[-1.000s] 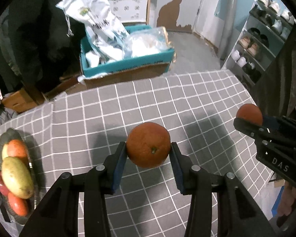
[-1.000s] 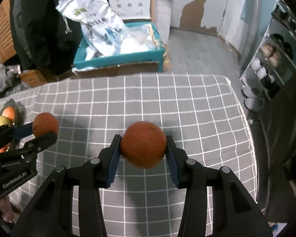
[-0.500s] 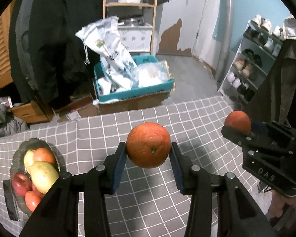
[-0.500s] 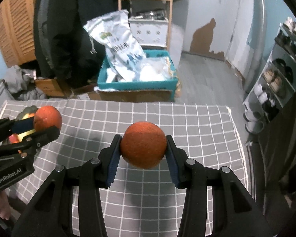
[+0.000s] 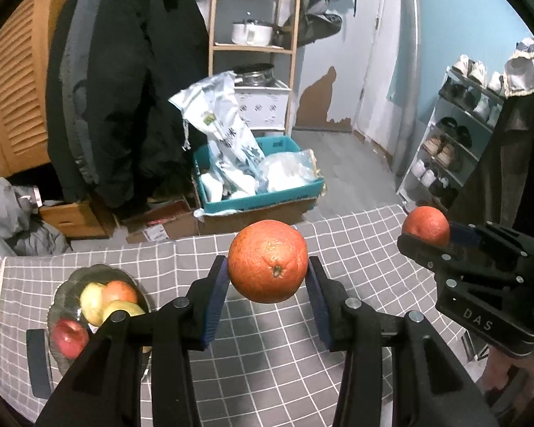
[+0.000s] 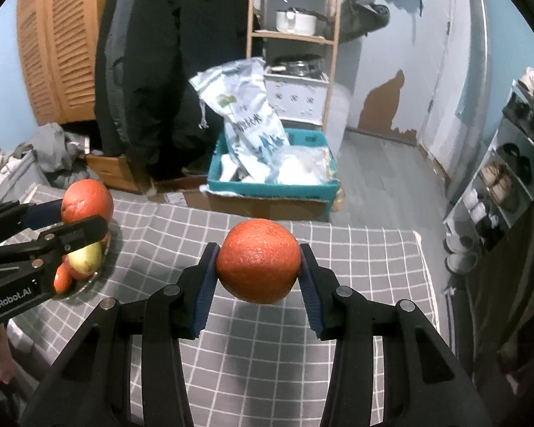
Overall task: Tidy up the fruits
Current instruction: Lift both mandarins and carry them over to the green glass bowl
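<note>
Both fisheye views ride just behind their own jaws, held above the desk [image 5: 267,373] and looking forward and slightly down across its checked cloth toward the room beyond. The left wrist view sits on the left, close to the fruit bowl [image 5: 62,297], and catches the right gripper [image 5: 427,235] at its right edge. The right wrist view sits on the right and catches the left gripper [image 6: 85,213] at its left edge. Both share the teal box [image 5: 267,197], the wooden shelf [image 5: 288,53] and the shoe rack [image 5: 455,142].
</note>
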Demonstrator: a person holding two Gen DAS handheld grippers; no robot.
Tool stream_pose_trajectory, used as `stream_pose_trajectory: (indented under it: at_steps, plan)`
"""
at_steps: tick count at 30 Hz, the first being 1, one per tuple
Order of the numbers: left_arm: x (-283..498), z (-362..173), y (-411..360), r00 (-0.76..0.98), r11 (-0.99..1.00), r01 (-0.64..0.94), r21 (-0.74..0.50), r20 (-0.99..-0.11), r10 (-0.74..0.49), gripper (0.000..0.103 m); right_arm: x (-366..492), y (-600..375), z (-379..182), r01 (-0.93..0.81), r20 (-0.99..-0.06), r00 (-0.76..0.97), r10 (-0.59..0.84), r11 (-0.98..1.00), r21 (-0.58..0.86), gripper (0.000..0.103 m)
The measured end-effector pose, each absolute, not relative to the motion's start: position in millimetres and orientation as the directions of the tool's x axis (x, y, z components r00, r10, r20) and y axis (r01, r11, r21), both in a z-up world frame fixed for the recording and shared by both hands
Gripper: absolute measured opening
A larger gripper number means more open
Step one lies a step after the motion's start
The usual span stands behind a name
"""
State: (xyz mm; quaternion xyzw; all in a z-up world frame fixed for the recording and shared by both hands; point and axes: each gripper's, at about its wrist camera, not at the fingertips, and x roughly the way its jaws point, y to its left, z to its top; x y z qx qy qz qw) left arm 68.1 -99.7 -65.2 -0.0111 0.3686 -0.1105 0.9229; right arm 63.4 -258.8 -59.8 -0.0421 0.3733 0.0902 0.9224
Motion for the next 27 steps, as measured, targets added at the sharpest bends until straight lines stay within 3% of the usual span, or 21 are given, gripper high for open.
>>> stream_pose_trajectory:
  at_steps: [27]
  plan:
    - [53, -64, 11, 0.734, 0.994, 0.005, -0.11, -0.675, -0.078, 0.044, 84, -139, -48, -0.371, -0.69, 0.664, 0.29, 0.928, 0.033, 0.043]
